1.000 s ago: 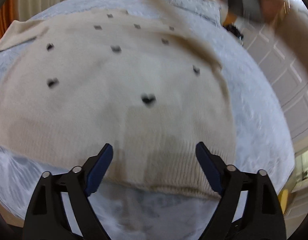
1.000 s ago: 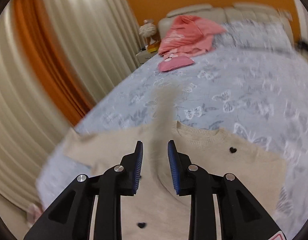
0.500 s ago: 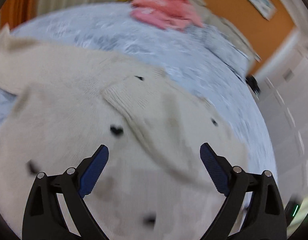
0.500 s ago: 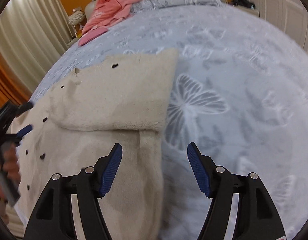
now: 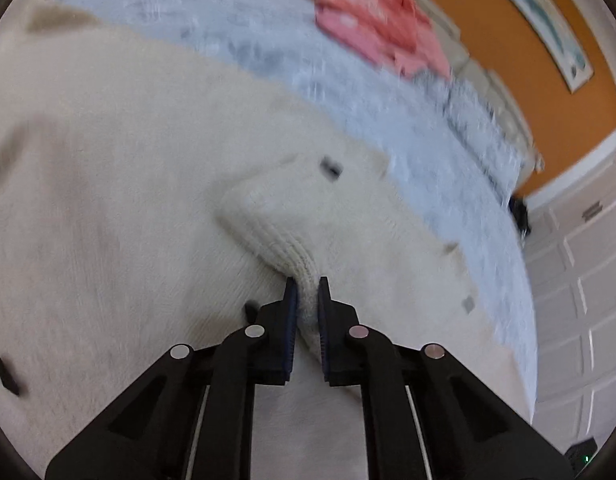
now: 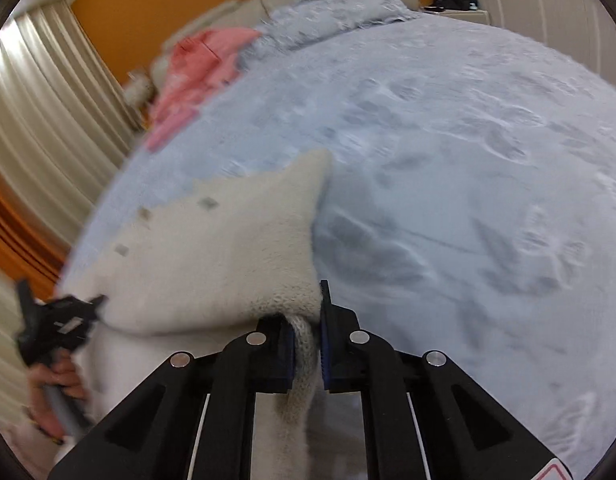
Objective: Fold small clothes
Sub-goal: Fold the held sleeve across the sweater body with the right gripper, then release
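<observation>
Currently both grippers are clamped on the cream knit sweater point(image 5: 120, 184). Left gripper point(image 5: 306, 292), bottom centre of the left wrist view: jaws nearly closed, with a ribbed fold of the knit pinched between the blue pads point(image 5: 292, 320). Right gripper point(image 6: 308, 304), bottom centre of the right wrist view: jaws nearly closed too, with a bunched edge of the sweater point(image 6: 212, 256) squeezed between them and hanging down below the pads.

Left view: sweater fills the left and centre of the frame, spread over the pale blue bedspread point(image 5: 387, 112); small dark marks are scattered on the knit, heavily blurred. Right view: sweater sits centre-left, one corner pointing toward frame centre. Left gripper point(image 6: 68, 320) is visible at the lower left edge, held by the person's hand point(image 6: 56, 384), its tip touching the sweater's left edge.

Pink clothes point(image 5: 379, 36) lie at the far end of the bed, upper right in the left view, and upper left in the right view point(image 6: 196, 76), beside a blue pillow point(image 6: 331, 12). Orange wall point(image 5: 507, 32) lies behind. Beige curtains point(image 6: 40, 120) are at the left edge, white panelled doors point(image 5: 587, 288) at right.
</observation>
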Action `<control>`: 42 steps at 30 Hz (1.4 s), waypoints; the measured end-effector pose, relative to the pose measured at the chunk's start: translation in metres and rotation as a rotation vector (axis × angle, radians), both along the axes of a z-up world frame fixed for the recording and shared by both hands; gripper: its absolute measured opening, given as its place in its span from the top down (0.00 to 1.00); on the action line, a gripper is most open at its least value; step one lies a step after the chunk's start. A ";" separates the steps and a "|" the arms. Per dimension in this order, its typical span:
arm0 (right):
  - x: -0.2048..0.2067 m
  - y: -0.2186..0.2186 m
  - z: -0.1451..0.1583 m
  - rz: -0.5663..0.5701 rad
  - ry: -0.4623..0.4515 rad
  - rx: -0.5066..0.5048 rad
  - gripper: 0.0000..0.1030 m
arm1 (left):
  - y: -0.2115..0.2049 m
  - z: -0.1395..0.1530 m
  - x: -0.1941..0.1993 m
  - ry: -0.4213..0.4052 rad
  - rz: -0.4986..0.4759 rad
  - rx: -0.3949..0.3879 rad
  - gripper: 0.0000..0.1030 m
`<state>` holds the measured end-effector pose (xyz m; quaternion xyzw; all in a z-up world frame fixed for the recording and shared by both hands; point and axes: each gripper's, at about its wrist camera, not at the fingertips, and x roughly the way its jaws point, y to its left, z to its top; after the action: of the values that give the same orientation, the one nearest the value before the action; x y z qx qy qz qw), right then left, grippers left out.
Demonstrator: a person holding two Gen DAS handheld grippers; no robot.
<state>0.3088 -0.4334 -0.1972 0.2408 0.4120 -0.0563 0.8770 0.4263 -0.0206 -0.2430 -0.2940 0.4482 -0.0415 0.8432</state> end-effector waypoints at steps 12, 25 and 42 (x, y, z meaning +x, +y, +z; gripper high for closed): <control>-0.076 0.021 0.012 0.071 0.107 0.132 0.56 | 0.057 0.044 -0.076 -0.047 -0.031 0.088 0.45; -0.193 0.139 -0.019 0.206 0.312 0.383 0.52 | 0.167 0.014 -0.245 0.180 0.099 0.075 0.18; -0.308 0.056 0.042 0.020 0.278 0.106 0.95 | 0.133 0.031 -0.326 0.322 -0.043 0.006 0.93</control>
<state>0.0004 -0.3779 -0.1551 0.2724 0.5344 -0.0585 0.7980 0.1003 0.1125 -0.2121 -0.2845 0.5840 -0.0104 0.7602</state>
